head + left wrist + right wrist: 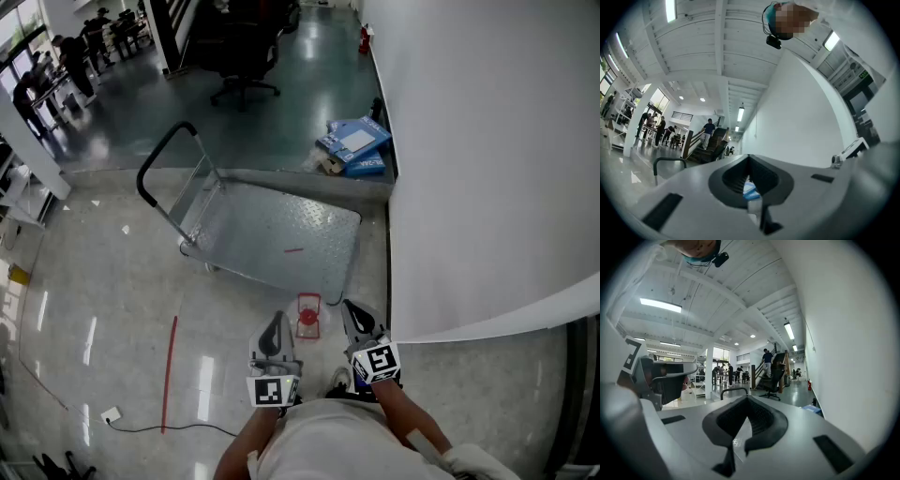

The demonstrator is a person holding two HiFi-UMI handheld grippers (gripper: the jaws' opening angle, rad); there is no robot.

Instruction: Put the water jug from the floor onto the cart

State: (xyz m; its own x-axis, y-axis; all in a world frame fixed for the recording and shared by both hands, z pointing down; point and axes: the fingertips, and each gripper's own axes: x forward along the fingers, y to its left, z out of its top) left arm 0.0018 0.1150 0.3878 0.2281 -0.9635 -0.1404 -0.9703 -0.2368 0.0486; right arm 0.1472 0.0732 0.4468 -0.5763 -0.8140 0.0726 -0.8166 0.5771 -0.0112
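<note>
The red-capped, red-handled water jug (pixel 307 317) stands on the pale glossy floor (pixel 112 309), just ahead of and between the two grippers. The silver tread-plate cart with a black loop handle (pixel 272 234) lies just beyond it. The left gripper (pixel 274 336) and the right gripper (pixel 359 323) are both clenched on nothing.

Glossy pale floor (pixel 94 309), white wall (pixel 487 141), black office chair (pixel 246 56), distant staircase (pixel 782 359).

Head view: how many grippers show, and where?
2. The left gripper is at bottom centre. The right gripper is beside it, nearer the wall. Both point toward the cart, with a red thing between them.
</note>
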